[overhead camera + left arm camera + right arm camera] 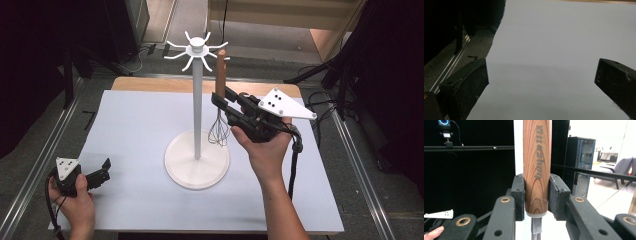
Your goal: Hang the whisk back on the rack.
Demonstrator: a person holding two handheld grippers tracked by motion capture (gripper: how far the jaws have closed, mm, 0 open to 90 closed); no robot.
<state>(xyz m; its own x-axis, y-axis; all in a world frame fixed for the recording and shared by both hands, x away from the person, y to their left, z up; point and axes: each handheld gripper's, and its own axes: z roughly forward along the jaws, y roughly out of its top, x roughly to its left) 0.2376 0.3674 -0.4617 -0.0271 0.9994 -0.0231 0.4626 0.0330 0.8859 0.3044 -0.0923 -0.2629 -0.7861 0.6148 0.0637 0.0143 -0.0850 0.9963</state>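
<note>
Right gripper [223, 98] clamps a wooden-handled whisk [219, 95] upright beside the white rack pole [197, 110].

Its jaws squeeze the lower end of the handle [537, 165], whose grain carries dark printed lettering running lengthwise, too stylised for me to read. Below the grip, the wire loops [219, 132] hang just above the rack's round base [197, 161], and the handle top reaches near the hooked arms [196, 47] at the pole's head. Over at the near left corner of the white table [135, 125], the left gripper [104, 170] rests low with jaws spread apart, holding nothing.
</note>
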